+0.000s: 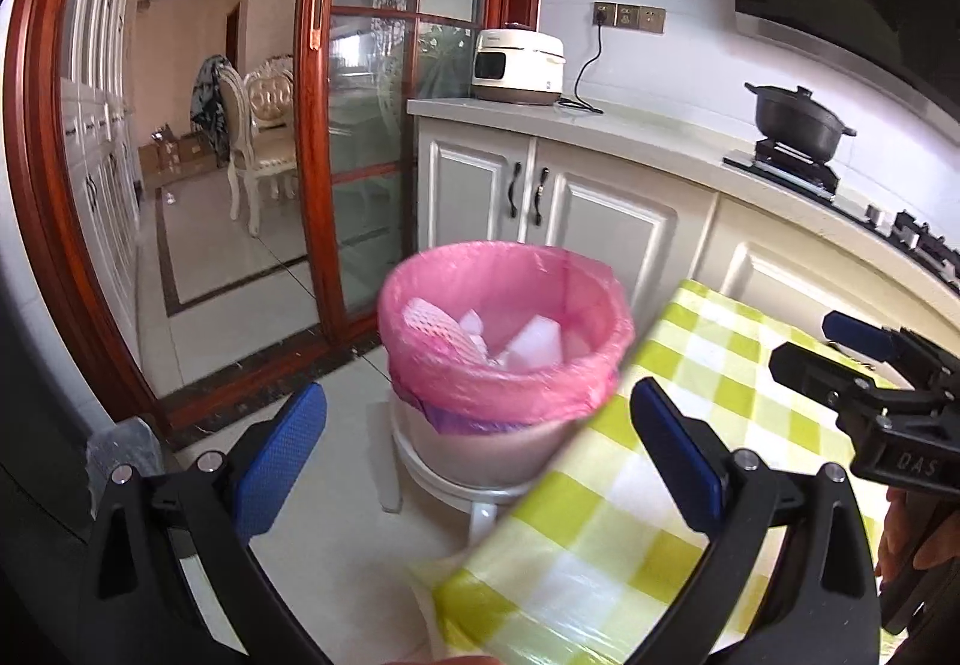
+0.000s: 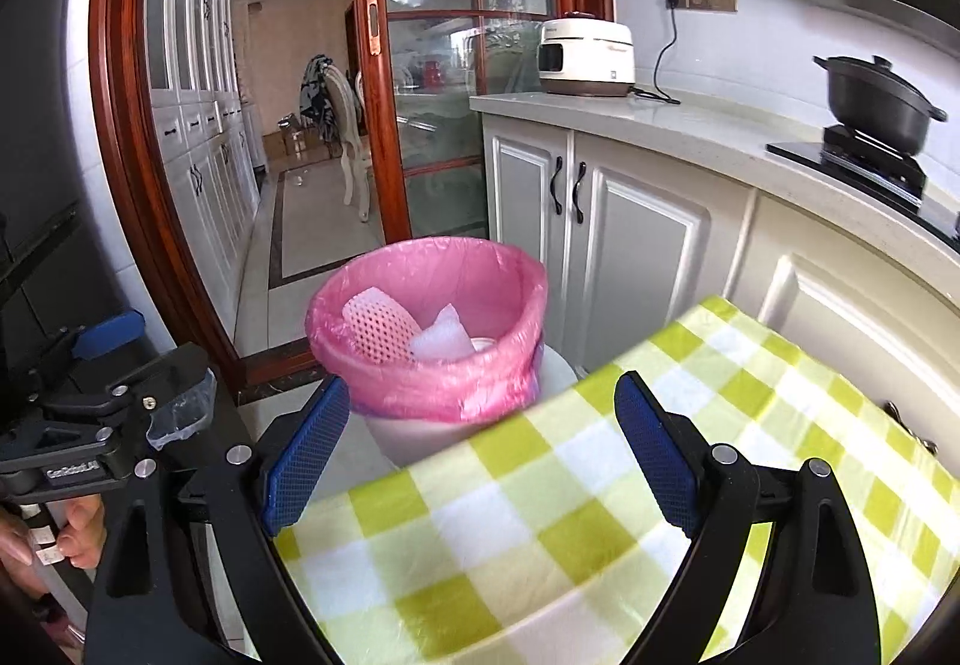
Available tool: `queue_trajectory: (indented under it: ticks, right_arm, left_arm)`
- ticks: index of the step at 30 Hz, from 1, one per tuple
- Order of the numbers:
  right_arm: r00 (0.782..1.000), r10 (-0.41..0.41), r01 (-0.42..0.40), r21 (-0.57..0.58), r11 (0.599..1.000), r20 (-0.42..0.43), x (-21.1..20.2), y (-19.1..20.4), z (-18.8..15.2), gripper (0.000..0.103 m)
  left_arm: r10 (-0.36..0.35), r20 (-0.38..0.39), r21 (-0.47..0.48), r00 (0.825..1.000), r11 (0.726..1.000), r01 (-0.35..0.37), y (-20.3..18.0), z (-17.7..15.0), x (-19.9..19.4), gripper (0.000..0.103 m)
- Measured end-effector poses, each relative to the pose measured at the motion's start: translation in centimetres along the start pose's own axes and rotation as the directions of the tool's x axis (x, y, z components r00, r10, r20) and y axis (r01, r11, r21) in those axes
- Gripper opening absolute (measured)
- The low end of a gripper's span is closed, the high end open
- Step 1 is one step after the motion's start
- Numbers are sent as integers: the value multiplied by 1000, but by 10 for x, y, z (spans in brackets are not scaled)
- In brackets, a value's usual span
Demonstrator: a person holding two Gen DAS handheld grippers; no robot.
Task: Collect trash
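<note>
— What are the grippers made of?
— The left gripper (image 1: 477,446) and right gripper (image 2: 483,449) are black frames with silver screw heads and blue, dimpled finger pads (image 2: 306,461).
— Markings? Skin?
— White lettering on each body; bare fingers of the left hand (image 2: 72,536) below.

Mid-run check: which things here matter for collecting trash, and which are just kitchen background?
For the job:
- pink-lined bin
- foam net and white scraps inside it
- left gripper, open
- right gripper, open

Just around:
- checked tablecloth
- rice cooker
- black pot
</note>
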State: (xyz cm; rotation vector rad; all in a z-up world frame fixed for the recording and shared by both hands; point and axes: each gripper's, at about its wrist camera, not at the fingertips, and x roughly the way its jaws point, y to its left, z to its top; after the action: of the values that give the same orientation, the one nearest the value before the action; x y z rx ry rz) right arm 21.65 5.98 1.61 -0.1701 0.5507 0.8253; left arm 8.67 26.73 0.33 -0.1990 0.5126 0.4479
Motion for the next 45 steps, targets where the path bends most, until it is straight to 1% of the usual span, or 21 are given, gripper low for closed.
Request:
queue_trajectory:
  ticks: [3, 5, 9, 13, 17, 19, 23, 35, 45]
  right_arm:
    - [1000, -27, 27, -9, 1000, 11, -18, 1, -5, 85]
    - [999, -44, 45, -2, 999, 23, -30, -2, -6, 85]
    - [996, -73, 72, 17, 997, 55, -55, -11, -5, 85]
    - [994, -83, 81, 26, 996, 68, -67, -17, -4, 85]
    - [994, -79, 76, 41, 996, 72, -72, -23, -6, 85]
    - [995, -75, 72, 39, 997, 69, -73, -24, -6, 85]
    - [995, -68, 66, 35, 997, 66, -72, -22, -8, 85]
    - [995, -66, 65, 16, 998, 71, -71, -14, -6, 85]
    - [995, -65, 64, 22, 998, 72, -71, -13, -6, 85]
  left_arm:
    - [-29, 20, -2, 999, 1000, 29, -3, -3, -13, 98]
    - [-45, 29, 12, 999, 999, 44, -9, -4, -23, 98]
    - [-86, 11, 41, 996, 996, 85, -20, -2, -34, 98]
    - [-90, 18, 47, 996, 995, 89, -27, 2, -43, 98]
    - [-92, 14, 95, 996, 991, 90, -41, 1, -45, 98]
    - [-96, 11, 100, 995, 990, 95, -44, 2, -45, 98]
    - [-103, -2, 90, 995, 991, 102, -46, 1, -43, 98]
    - [-95, -1, 83, 995, 992, 95, -42, 0, -43, 98]
    - [-95, -7, 82, 995, 992, 95, -43, 0, -42, 98]
